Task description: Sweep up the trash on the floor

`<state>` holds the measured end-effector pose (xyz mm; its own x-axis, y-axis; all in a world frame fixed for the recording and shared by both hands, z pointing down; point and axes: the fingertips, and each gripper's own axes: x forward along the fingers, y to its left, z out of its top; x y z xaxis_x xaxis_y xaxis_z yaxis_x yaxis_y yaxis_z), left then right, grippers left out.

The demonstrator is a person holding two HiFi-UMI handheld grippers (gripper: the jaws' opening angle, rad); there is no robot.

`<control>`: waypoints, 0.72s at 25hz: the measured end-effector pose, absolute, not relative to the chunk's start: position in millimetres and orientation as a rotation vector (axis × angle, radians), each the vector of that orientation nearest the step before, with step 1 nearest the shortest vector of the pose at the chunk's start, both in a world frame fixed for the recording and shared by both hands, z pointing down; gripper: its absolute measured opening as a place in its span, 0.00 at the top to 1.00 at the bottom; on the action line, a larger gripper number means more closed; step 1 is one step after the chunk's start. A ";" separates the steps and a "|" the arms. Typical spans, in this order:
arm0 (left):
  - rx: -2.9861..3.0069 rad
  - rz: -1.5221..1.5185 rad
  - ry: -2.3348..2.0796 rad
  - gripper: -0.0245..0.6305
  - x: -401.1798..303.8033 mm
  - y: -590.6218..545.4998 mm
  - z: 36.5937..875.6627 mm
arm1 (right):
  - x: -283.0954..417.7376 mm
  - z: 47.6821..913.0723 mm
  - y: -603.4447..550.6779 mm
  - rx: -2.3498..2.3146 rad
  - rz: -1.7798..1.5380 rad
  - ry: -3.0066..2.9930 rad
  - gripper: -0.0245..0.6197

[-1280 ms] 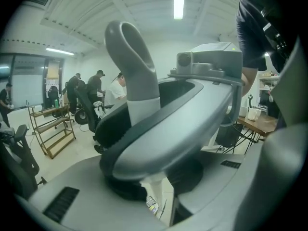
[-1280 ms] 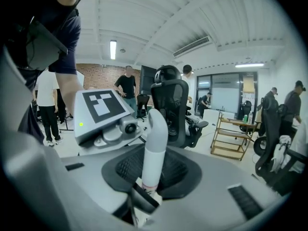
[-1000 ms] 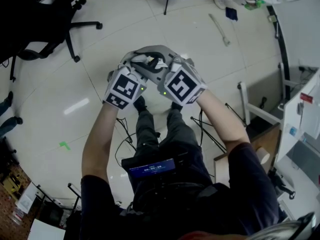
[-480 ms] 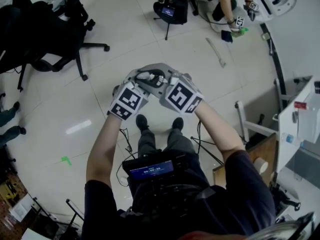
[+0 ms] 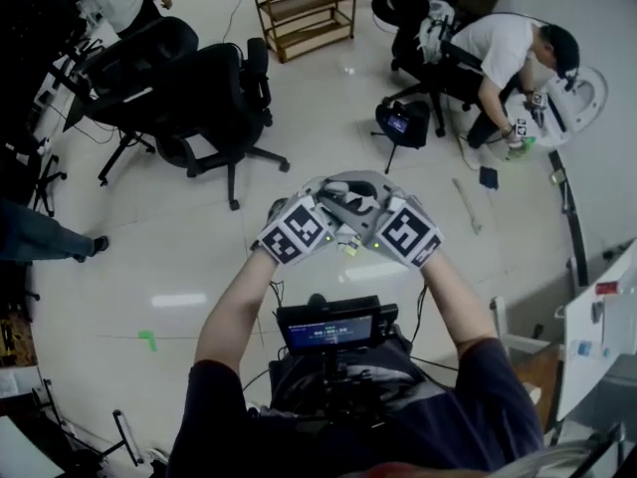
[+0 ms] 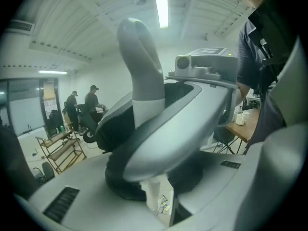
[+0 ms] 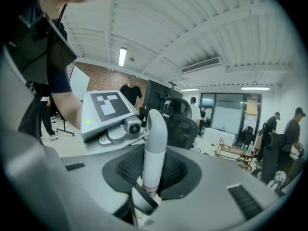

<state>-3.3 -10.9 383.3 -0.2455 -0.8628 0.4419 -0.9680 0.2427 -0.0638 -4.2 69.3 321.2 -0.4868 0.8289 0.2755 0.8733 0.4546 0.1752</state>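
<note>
I hold both grippers close together in front of my chest, marker cubes facing up. A white and grey handle (image 7: 153, 150) stands upright between the jaws of my right gripper (image 5: 370, 205), which is shut on it. From the left gripper view the same handle (image 6: 140, 71) rises behind the right gripper's grey jaw (image 6: 178, 124). My left gripper (image 5: 333, 207) has a white piece (image 6: 155, 196) wedged in the narrow gap of its jaws. The handle's lower end is hidden. On the floor far right lie a dark blue scrap (image 5: 487, 177) and a pale stick (image 5: 467, 206).
Black office chairs (image 5: 214, 93) stand at the upper left and a wooden trolley shelf (image 5: 304, 8) at the top. A person in white (image 5: 498, 53) bends over at the upper right beside a small tripod device (image 5: 400, 125). A white table (image 5: 597, 337) is at the right.
Both grippers have risen together, still side by side. The head view has tilted up, so chairs, the shelf and the bending person have come into sight.
</note>
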 end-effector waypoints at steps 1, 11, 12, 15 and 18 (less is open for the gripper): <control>1.687 0.485 -2.228 0.85 -3.4 -0.2 373.3 | -3.4 311.2 79.7 -1.523 -0.437 -2.551 0.80; 1.554 0.591 -2.379 0.85 -12.8 101.5 332.7 | -0.9 267.7 176.6 -1.772 -0.382 -2.524 0.80; 1.541 0.590 -2.387 0.85 -12.0 111.2 331.6 | 0.6 266.8 185.4 -1.788 -0.371 -2.511 0.80; 1.501 0.572 -2.422 0.85 -10.3 136.9 326.9 | 4.6 262.4 208.0 -1.846 -0.325 -2.472 0.80; 1.454 0.533 -2.469 0.85 -13.1 151.2 323.2 | 3.9 259.1 219.1 -1.909 -0.268 -2.433 0.80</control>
<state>-13.1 151.2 323.2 -0.4828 -0.7933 0.3709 -0.8756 0.4424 -0.1936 3.9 219.1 259.1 -0.2432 0.9604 0.1357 0.9669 0.2290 0.1121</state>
